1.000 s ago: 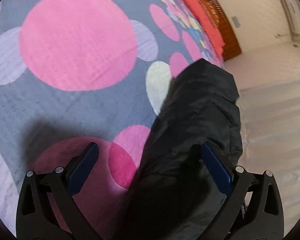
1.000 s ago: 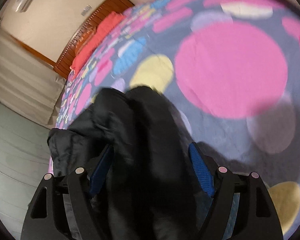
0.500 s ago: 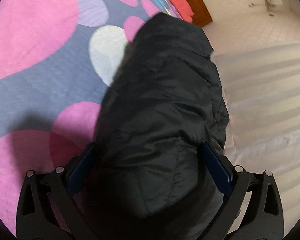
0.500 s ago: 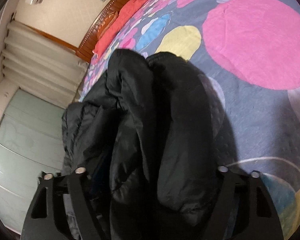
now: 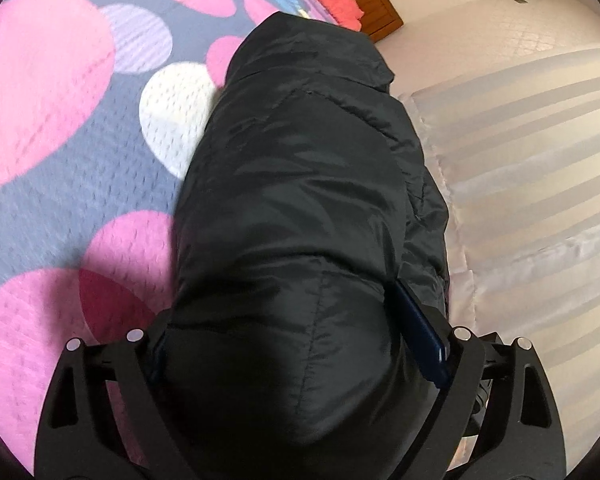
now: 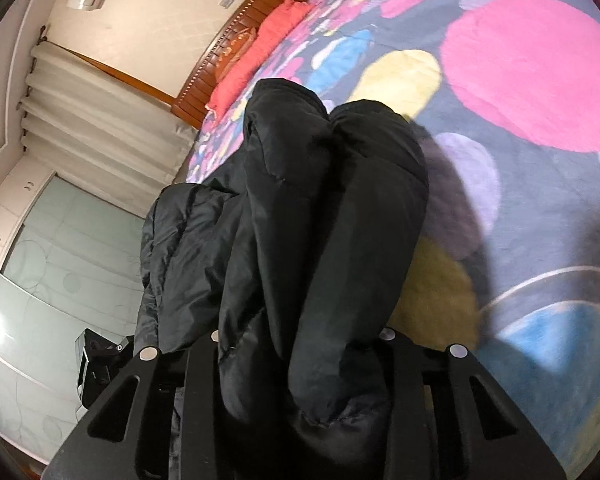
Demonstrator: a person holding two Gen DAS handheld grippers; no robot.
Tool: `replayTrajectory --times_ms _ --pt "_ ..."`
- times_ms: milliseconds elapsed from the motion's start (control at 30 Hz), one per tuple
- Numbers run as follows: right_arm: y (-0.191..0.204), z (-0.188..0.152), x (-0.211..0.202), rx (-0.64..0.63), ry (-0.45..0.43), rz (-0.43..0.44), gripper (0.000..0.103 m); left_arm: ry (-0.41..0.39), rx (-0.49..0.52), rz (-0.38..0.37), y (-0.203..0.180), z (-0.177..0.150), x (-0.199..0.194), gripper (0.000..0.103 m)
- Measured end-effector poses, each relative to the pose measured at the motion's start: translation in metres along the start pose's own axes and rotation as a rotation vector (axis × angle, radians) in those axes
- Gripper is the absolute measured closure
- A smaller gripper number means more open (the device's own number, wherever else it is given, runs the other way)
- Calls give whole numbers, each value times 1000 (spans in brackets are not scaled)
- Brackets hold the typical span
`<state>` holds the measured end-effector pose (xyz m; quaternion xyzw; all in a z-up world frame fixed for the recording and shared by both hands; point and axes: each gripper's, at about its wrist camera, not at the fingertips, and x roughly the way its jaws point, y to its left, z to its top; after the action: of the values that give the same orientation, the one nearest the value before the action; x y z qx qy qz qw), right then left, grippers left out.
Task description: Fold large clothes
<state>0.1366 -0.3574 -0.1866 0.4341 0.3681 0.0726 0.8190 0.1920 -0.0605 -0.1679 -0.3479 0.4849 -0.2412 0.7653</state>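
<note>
Both claws are closing on the black padded jacket (image 5: pixel 300 208) bunched between their jaws on the bed (image 5: pixel 60 152): left claw (image 5: pixel 300 344) wide, right claw (image 6: pixel 300 364) nearly pinched, so bite deep before lifting.

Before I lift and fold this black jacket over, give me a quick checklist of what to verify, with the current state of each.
1. Right gripper has jacket in its jaws: ok; the black jacket is bunched between them as they are closing.
2. Left gripper has jacket in its jaws: ok; padded fabric fills the gap and the jaws are closing, still wide.
3. Left pads pressing firmly: cannot tell; only one blue pad shows against the fabric.
4. Jacket fully on the bedspread: not ok; part hangs over the bed edge toward the curtain.
5. Landing area on the bedspread free: ok; nothing lies on the part in view.
</note>
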Motion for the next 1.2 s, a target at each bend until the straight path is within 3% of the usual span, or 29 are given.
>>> replayTrajectory --times_ms 233,533,833,900,1033,1200 --pt "27 3 35 7 36 69 71 -49 17 27 5 29 -32 14" --pt "71 10 113 14 113 141 71 -110 -2 91 39 77 -72 14" --pt "60 10 131 37 140 121 70 -111 -26 135 69 90 -64 13" --pt "60 9 131 35 140 106 67 -110 -30 126 72 90 -64 13" --pt "66 8 133 22 138 77 51 -94 -37 82 83 95 -70 13" --pt "67 11 123 -20 146 49 40 -88 -34 11 110 98 -97 12"
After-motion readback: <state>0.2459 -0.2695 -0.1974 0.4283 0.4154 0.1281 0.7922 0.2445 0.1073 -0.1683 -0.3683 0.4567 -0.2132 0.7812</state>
